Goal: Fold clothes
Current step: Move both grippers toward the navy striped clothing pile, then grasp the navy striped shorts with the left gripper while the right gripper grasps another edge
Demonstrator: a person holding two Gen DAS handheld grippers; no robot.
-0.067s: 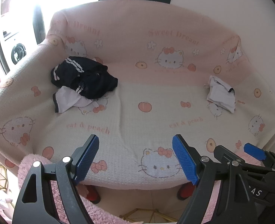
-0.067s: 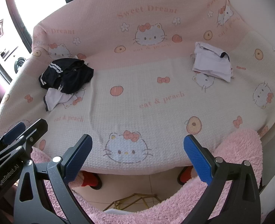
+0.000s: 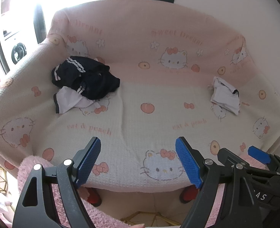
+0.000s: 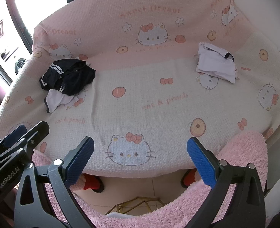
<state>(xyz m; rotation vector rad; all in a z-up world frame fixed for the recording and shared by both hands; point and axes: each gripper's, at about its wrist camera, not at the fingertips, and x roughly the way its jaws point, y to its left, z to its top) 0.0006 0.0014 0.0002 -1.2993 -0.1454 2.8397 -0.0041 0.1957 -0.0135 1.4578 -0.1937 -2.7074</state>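
Note:
A crumpled pile of navy clothes with white stripes (image 3: 84, 77) (image 4: 67, 77) lies on the left of the sofa seat, with a white garment with dark trim (image 3: 67, 100) (image 4: 55, 98) partly under it. A folded white garment (image 3: 224, 95) (image 4: 215, 64) rests on the right by the backrest. My left gripper (image 3: 138, 159) hovers open above the seat's front edge, holding nothing. My right gripper (image 4: 140, 155) is open and empty too, beside it. Both are well short of the clothes.
A pink and cream cat-print cover (image 3: 140, 125) (image 4: 140, 102) drapes the whole sofa. Fluffy pink sleeves (image 4: 242, 157) (image 3: 31, 167) show at the bottom. Red slippers (image 4: 92, 184) and a gold wire frame (image 4: 136, 205) sit on the floor under the front edge. A window (image 3: 16, 38) is at the left.

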